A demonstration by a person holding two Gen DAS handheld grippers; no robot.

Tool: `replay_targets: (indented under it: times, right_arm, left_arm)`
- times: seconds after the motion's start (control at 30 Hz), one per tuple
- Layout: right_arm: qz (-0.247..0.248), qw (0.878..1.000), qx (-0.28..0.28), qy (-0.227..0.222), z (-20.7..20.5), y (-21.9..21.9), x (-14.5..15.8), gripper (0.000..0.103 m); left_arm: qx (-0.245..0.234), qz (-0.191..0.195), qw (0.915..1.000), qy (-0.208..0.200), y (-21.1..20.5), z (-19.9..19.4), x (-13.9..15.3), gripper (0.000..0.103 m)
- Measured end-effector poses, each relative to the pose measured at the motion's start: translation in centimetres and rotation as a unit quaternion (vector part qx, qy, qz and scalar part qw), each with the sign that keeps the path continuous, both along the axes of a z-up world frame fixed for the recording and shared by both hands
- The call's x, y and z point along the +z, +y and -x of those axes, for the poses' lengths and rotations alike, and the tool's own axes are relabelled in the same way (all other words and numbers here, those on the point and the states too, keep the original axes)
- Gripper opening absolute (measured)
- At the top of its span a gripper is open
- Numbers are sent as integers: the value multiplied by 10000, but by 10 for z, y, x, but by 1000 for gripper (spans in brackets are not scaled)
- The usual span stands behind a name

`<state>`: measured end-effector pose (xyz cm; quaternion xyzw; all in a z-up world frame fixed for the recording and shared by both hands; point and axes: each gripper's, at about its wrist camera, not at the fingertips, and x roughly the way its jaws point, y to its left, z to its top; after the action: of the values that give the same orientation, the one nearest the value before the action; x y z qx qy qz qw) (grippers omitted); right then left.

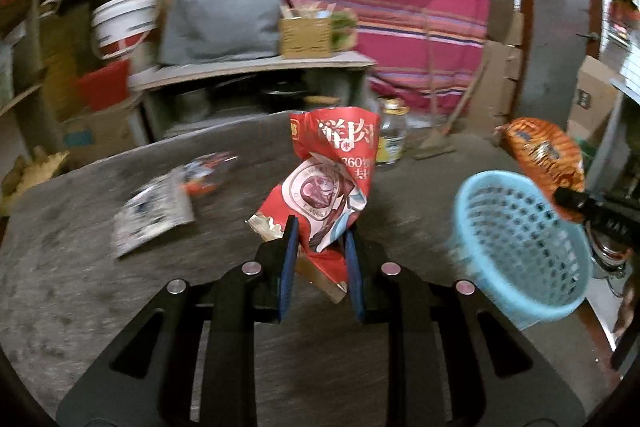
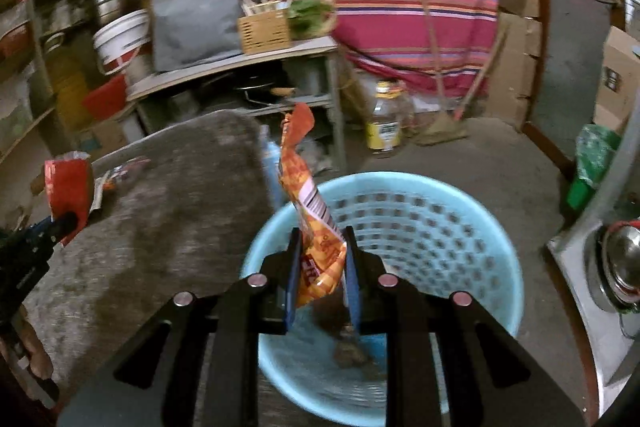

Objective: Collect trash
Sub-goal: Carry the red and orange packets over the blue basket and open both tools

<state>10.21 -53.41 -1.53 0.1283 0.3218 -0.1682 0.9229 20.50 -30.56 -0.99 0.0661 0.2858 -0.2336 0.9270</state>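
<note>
the grey, worn tabletop (image 1: 80, 291) fills the left of both views and ends just beside the round light-blue perforated plastic basket (image 2: 420, 223), which stands off its right edge, lower down. the basket looks almost empty; only a small dark scrap lies at its bottom.

the crumpled red foil snack bag (image 1: 328, 183) is pinched near its lower end by the left gripper (image 1: 320, 233), its blue pads pressed onto the foil, and it hangs over the table, short of the basket. the orange crinkled snack wrapper (image 2: 316, 227) is pinched the same way by the right gripper (image 2: 322, 247), directly above the basket's mouth. a flat white-and-blue printed wrapper (image 1: 154, 211) lies on the table, well apart from both, not yet collected.

to do this step well, i judge the right pads should part only while the orange wrapper sits over the middle of the opening, since light foil can drift onto the rim. the left one needs to travel further right, past the table edge, before letting go. both bags stick up tall, so tipping the tongs downward should help them fall clean rather than cling to a pad.
</note>
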Motion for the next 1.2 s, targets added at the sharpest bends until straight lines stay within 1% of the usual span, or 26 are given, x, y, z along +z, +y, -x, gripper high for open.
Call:
replay_targets:
  times: [0.17,0.27,0.37,0.53,0.7,0.77,0.83,0.9,0.97,1.03,1.07,1.13,1.2]
  right_arm:
    - [-137,9994,-323,12,17,-31,-6,20]
    - [-250,9985,-478,-10,28,-51,-11,20]
    - [-314,9980,-541,-11,33,-60,-14,20]
    - [-378,9976,-581,1,38,-70,-17,20]
    - [-422,9976,-551,44,39,-72,-20,20]
    - [-421,9976,-538,71,39,-72,-22,20]
    - [-416,9977,-527,87,39,-72,-22,20]
    - [-433,9977,-512,94,36,-72,-21,20]
    - [-428,9979,-479,127,32,-71,-21,20]
    - [-408,9981,-418,181,27,-67,-23,20]
    - [-399,9982,-397,205,26,-66,-23,20]
    - [-334,9984,-347,293,22,-61,-25,21]
    - [-258,9984,-332,383,19,-57,-28,21]
  left_arm:
    - [-384,7,9993,-29,-59,16,0,21]
    - [-645,-11,9979,-20,-97,26,-5,21]
    - [-854,-58,9963,-7,-128,30,-12,21]
    - [-1060,-62,9942,179,-157,28,-20,22]
    - [-1119,-5,9931,339,-166,23,-24,23]
    - [-1113,7,9930,406,-167,21,-26,31]
    - [-1081,0,9934,392,-166,21,-26,52]
    - [-1040,-34,9941,297,-164,23,-24,58]
    - [-1005,-63,9947,228,-159,24,-20,63]
    - [-858,-43,9962,119,-149,25,-15,77]
    - [-793,-38,9968,63,-144,25,-12,81]
    - [-583,-11,9982,-103,-129,24,-7,94]
    - [-480,-10,9987,-156,-118,21,-3,95]
